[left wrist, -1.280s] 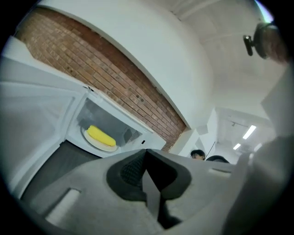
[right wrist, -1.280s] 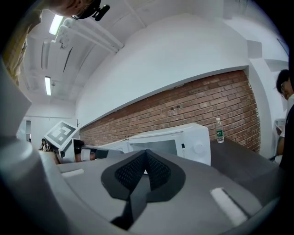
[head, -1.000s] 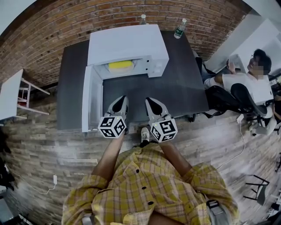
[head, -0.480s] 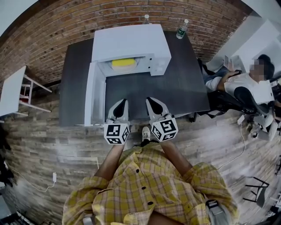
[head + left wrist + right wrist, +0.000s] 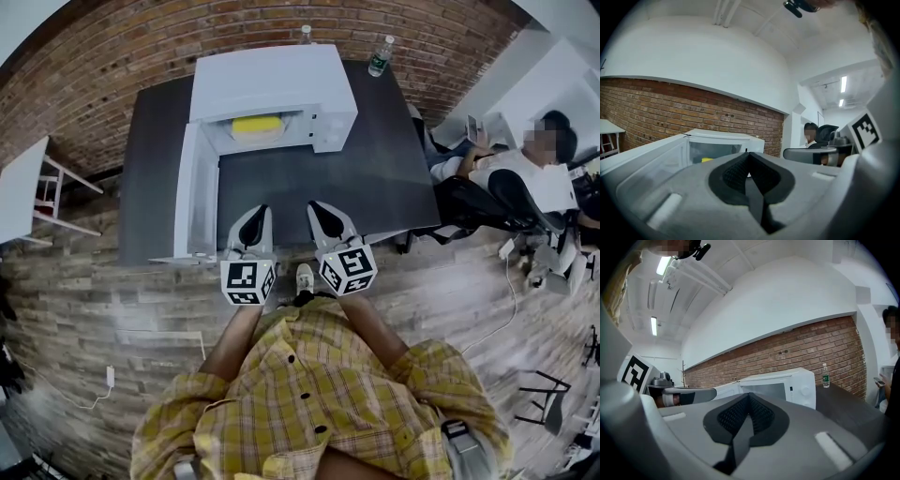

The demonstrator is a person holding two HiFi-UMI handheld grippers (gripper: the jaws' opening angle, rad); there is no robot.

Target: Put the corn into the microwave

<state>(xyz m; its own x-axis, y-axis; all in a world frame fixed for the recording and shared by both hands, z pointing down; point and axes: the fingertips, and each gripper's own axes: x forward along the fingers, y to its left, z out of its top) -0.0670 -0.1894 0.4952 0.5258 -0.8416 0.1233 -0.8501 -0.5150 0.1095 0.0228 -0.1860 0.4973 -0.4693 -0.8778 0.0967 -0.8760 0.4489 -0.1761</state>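
The left gripper (image 5: 258, 212) and right gripper (image 5: 317, 207) pull back to the near side, both clenched empty. The corn (image 5: 256, 124) sits inside the open microwave (image 5: 272, 80), so the task looks done

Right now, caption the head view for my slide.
Corn inside the open microwave on a table; left gripper and right gripper, both shut and empty, hover nearby.

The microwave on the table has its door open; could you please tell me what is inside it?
A yellow item, likely the corn, lies inside the microwave. Its top covers the cavity's rear, so anything farther back is hidden.
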